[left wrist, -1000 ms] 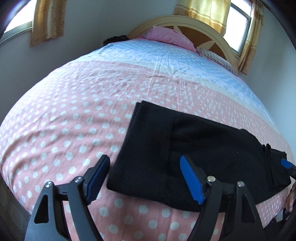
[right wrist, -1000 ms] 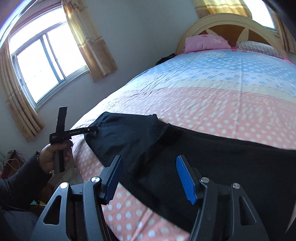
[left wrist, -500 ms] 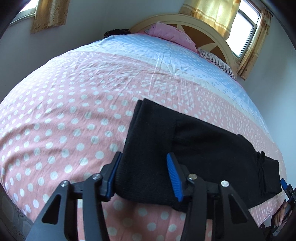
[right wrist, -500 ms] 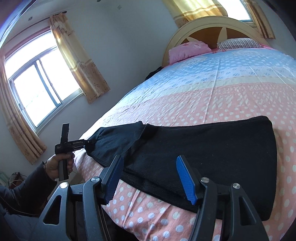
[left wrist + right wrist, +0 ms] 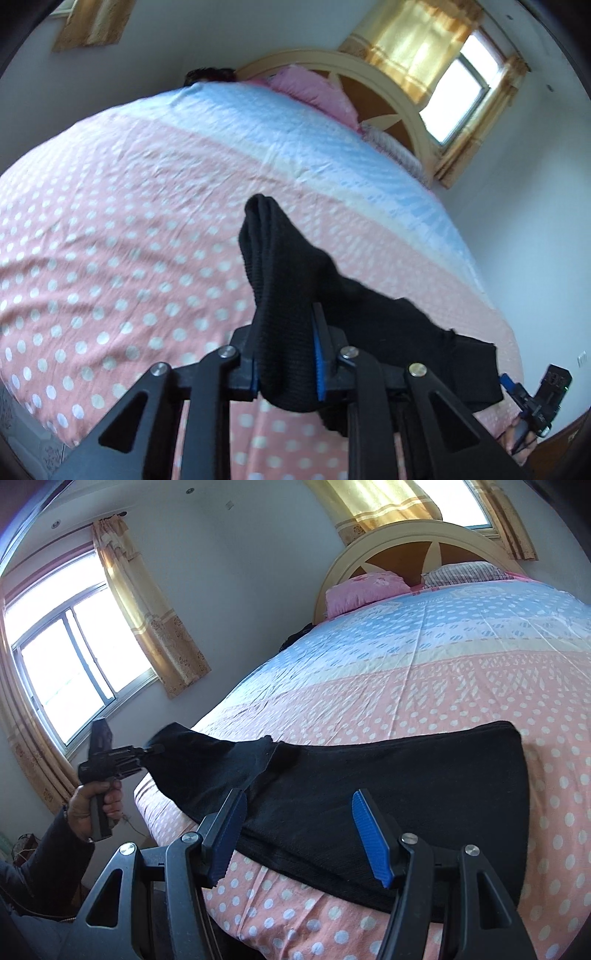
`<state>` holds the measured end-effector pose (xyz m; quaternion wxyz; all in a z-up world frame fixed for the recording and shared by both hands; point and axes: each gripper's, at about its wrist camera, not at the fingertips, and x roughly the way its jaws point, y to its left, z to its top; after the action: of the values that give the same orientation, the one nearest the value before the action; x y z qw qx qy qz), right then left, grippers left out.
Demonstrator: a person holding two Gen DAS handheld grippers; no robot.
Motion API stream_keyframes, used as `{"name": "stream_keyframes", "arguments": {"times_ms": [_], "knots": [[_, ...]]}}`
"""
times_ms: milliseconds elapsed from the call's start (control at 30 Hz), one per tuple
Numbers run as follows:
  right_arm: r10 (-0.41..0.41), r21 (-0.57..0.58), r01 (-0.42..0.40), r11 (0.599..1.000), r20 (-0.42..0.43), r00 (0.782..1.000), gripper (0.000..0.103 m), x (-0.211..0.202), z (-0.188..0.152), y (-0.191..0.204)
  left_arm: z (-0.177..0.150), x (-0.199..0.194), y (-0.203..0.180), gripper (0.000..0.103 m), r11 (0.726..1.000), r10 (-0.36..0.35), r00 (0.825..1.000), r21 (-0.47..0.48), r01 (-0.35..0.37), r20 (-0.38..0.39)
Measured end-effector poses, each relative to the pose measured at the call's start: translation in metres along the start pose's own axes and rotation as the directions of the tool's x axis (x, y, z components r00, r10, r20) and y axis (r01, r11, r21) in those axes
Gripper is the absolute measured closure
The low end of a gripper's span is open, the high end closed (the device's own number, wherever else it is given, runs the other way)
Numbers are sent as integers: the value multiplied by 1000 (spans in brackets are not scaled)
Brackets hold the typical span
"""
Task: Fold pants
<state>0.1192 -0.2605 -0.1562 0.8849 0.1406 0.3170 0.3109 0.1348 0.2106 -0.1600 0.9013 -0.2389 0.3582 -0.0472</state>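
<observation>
Black pants point(image 5: 388, 794) lie folded lengthwise across the near part of the bed point(image 5: 443, 646). In the left wrist view my left gripper point(image 5: 286, 354) has its jaws closing, and its blue pads press on one end of the pants point(image 5: 280, 280). That end is bunched and raised off the dotted sheet point(image 5: 110, 240). The right wrist view shows this left gripper point(image 5: 147, 751) in a hand at the far left, holding that end up. My right gripper point(image 5: 298, 812) stands open over the pants' near edge, with cloth below its fingers but none pinched.
A pink pillow point(image 5: 365, 590) and a striped pillow point(image 5: 465, 570) lie at the arched headboard point(image 5: 406, 542). Windows with yellow curtains point(image 5: 155, 616) flank the bed. A dark sleeve point(image 5: 51, 871) reaches in at the lower left. The bed's near edge drops off below the grippers.
My left gripper has closed on the pants' end and lifted it off the sheet. My right gripper slid sideways along the pants' near edge and stayed open.
</observation>
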Motion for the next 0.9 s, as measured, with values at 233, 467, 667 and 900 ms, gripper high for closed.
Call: {"name": "stream_keyframes", "arguments": {"times_ms": [233, 467, 667, 900], "knots": [[-102, 6, 102, 995, 44, 994, 41, -18, 12, -7, 9, -14, -77, 82, 986, -120, 993, 116, 120, -8], [-191, 52, 187, 981, 107, 976, 41, -46, 27, -24, 3, -13, -155, 82, 945, -247, 967, 205, 255, -66], [-240, 104, 226, 969, 147, 960, 41, -66, 35, -45, -3, -4, -221, 82, 892, -323, 935, 281, 353, -147], [-292, 160, 268, 950, 151, 944, 41, -74, 35, -67, -13, 27, -284, 82, 842, -348, 903, 339, 419, -252]]}}
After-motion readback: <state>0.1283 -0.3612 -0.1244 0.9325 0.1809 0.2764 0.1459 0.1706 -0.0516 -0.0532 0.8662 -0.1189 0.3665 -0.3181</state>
